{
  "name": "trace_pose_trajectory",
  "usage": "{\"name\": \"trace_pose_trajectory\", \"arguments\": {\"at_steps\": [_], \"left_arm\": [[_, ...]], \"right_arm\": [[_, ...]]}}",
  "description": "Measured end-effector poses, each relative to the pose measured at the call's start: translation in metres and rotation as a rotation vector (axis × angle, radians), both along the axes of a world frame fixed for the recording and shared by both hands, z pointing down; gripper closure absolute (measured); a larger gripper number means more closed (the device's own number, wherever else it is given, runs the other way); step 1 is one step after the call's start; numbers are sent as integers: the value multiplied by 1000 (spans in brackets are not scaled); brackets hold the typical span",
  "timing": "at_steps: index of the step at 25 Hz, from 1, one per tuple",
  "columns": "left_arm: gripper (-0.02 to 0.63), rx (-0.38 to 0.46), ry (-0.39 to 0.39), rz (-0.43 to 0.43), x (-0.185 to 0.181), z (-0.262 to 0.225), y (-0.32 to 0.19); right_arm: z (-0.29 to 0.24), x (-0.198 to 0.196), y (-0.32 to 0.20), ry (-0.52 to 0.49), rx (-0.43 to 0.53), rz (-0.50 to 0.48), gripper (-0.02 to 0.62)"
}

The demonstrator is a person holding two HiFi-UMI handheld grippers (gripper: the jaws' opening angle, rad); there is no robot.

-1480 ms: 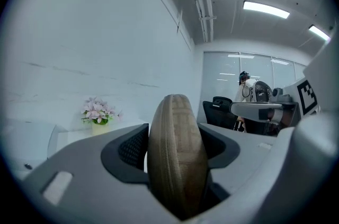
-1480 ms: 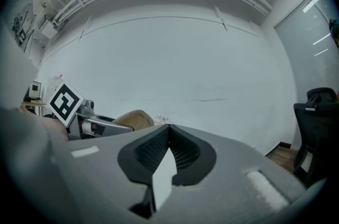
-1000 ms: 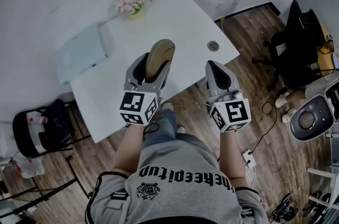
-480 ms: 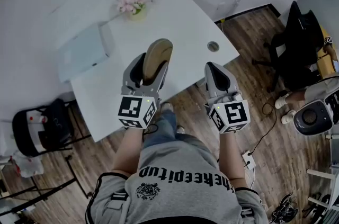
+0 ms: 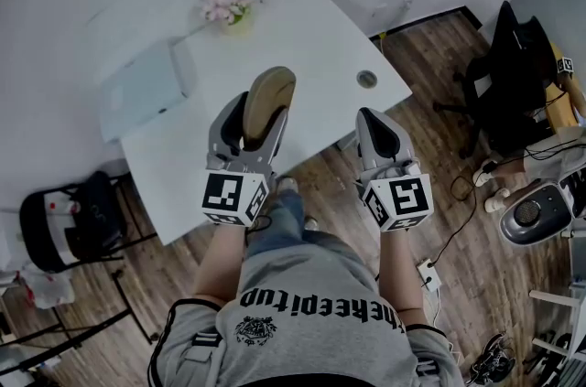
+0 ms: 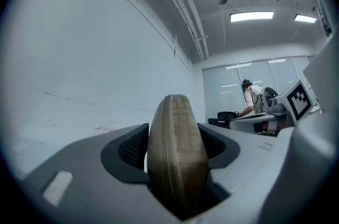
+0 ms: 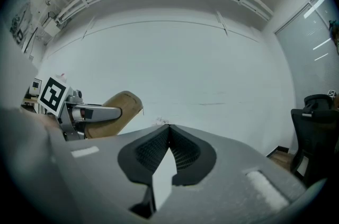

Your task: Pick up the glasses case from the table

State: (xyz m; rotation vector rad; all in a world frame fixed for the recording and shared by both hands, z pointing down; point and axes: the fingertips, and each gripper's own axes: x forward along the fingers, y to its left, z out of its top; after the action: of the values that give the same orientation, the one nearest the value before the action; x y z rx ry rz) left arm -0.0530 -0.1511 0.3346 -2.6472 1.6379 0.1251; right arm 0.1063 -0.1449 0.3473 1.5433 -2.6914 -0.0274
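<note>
The tan glasses case (image 5: 266, 102) stands on edge between the jaws of my left gripper (image 5: 249, 115), held above the white table (image 5: 302, 37) near its front edge. In the left gripper view the case (image 6: 176, 151) fills the gap, both pads pressed against its sides. From the right gripper view the case (image 7: 115, 112) shows at the left, clamped in the left gripper. My right gripper (image 5: 380, 131) hangs beside the table's front corner over the wood floor, its jaws together at the tips with nothing in them (image 7: 168, 127).
A pot of pink flowers (image 5: 228, 3) sits at the table's far side, a pale flat box (image 5: 144, 88) at its left. A round cable hole (image 5: 367, 79) is near the right corner. A black chair (image 5: 508, 88) stands right, a bag (image 5: 64, 220) left.
My left gripper has drifted slightly left and upward with the case, turning a little. The right gripper has stayed in place.
</note>
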Motion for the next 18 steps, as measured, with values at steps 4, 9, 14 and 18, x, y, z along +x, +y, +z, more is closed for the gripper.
{"name": "trace_pose_trajectory", "arguments": {"at_steps": [4,9,14,18], "left_arm": [[318,15,8,-6,-1,-3,3],[318,24,18,-12,-4,-5,6],[318,24,21,-16,-7,-7,8],[318,30,29,-12,-8,-6,10]], "right_arm": [[-2,3,2,0,2,6,594],[-4,3,5,4,8,12,594],[-5,3,8,1,12,18,594],[-7,2,11,4,20,18,594]]}}
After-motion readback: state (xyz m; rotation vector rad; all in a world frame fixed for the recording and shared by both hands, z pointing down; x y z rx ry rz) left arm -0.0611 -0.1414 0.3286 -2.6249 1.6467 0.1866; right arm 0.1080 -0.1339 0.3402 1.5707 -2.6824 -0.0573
